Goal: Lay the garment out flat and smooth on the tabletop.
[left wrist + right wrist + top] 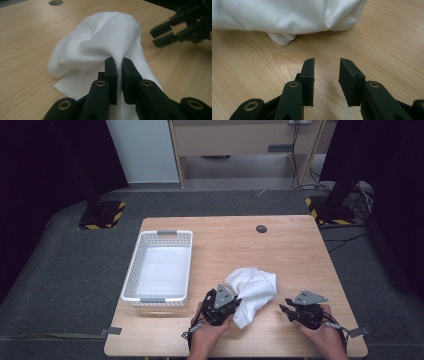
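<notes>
A crumpled white cloth [252, 292] lies on the wooden table [280, 250] near its front edge. My left gripper [235, 304] is at the cloth's near-left corner, shut on a pinched fold of it. In the left gripper view the cloth [100, 42] bunches up from between the jaws of that gripper [119, 62]. My right gripper [284, 310] rests to the right of the cloth, apart from it. In the right gripper view its jaws [327, 66] stand a small gap apart over bare wood, with the cloth [287, 17] lying beyond them.
A white plastic basket [159, 267] with slotted walls stands at the table's left side, its bottom lined in white. A dark round hole [261, 228] sits near the far edge. The right gripper [182, 27] shows at the upper right of the left gripper view.
</notes>
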The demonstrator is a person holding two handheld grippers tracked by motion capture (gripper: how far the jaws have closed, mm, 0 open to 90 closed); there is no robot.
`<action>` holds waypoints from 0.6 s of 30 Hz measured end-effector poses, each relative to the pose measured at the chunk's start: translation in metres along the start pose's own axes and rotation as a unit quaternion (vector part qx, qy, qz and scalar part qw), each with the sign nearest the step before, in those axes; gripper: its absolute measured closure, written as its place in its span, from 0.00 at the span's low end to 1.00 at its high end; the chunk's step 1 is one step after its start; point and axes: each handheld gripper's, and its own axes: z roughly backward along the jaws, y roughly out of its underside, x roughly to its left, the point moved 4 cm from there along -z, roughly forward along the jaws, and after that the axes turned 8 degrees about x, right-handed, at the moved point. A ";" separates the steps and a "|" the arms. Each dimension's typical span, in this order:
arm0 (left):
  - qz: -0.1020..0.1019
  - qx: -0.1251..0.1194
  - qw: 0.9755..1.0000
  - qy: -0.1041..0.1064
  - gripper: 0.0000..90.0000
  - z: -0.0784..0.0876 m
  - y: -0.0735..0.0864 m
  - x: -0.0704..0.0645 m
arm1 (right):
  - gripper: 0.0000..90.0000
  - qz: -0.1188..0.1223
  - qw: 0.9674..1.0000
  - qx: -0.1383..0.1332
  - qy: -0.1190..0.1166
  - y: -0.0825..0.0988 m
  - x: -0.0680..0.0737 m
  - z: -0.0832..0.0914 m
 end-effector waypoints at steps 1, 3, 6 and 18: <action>0.016 0.000 1.000 -0.007 0.94 0.000 0.003 0.007 | 0.74 0.002 1.000 0.000 0.000 0.000 0.001 0.000; 0.039 0.018 0.999 -0.020 0.94 -0.007 0.012 0.020 | 0.76 0.005 1.000 0.000 -0.002 -0.001 0.003 -0.002; 0.054 0.057 0.996 -0.031 0.95 -0.020 0.028 0.034 | 0.79 0.010 1.000 -0.001 -0.007 -0.003 0.007 -0.004; 0.009 0.112 0.991 -0.068 0.95 -0.044 0.036 0.037 | 0.80 0.025 0.999 -0.004 -0.038 -0.016 0.026 -0.021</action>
